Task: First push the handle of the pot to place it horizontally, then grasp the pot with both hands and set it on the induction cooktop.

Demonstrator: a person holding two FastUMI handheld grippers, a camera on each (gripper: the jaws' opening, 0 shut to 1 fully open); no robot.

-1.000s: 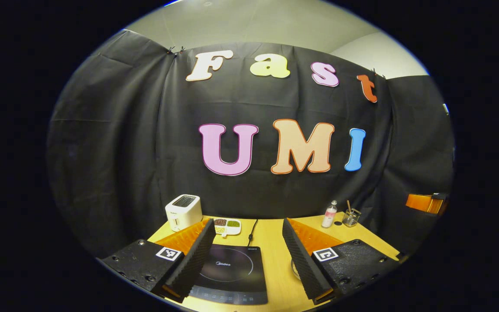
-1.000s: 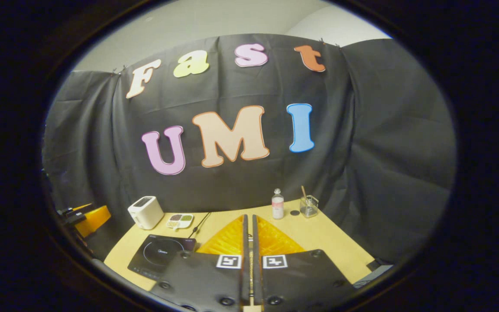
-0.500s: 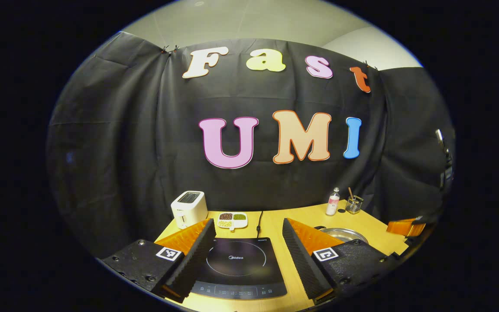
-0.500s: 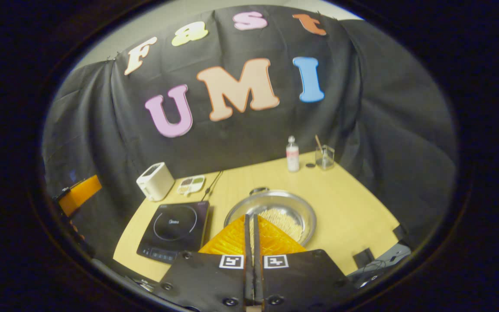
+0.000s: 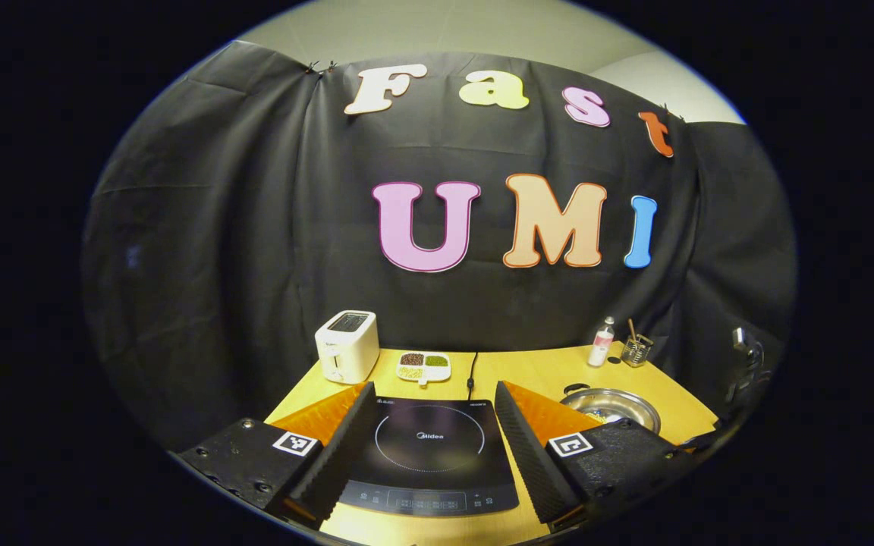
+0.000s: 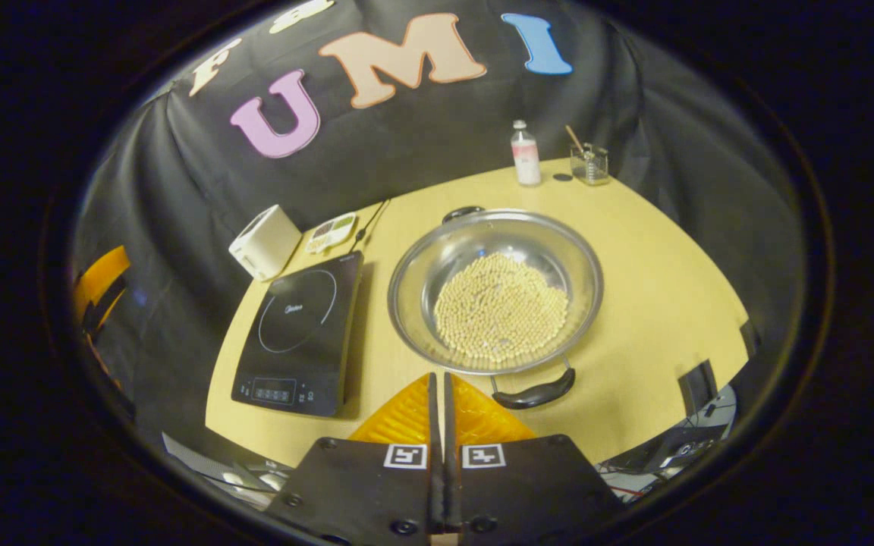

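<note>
We see the right hand-held gripper (image 6: 437, 383) hanging above the near edge of the table (image 6: 657, 303), fingers pressed together with only a sliver between them, nothing held. Just beyond its tips sits the pot (image 6: 495, 292), a wide shallow steel pan holding a bed of small pale beans (image 6: 501, 316). The pot's near handle (image 6: 534, 395) is dark and points toward us, slightly right of the fingertips and apart from them; a second dark handle (image 6: 462, 213) sticks out on the far rim. So the handles run near-to-far in the right gripper view.

The induction cooktop (image 6: 298, 334) lies flat on the table just beside the pot, on its left, a narrow strip of table between them. Its top is bare, and its cord (image 6: 367, 221) runs back toward the wall.

In the left gripper view we see the left hand-held gripper (image 5: 431, 436) spread wide, empty, with the induction cooktop (image 5: 431, 455) framed between its fingers and lying below them. The pot (image 5: 610, 402) shows to the right, partly hidden by the right finger.

At the back of the table: a white toaster (image 6: 265, 242) left of the cooktop, a small divided dish (image 6: 332, 232) beside it, a small bottle (image 6: 526, 154) and a glass jar (image 6: 589, 162) with a stick in it near the far right corner.
</note>
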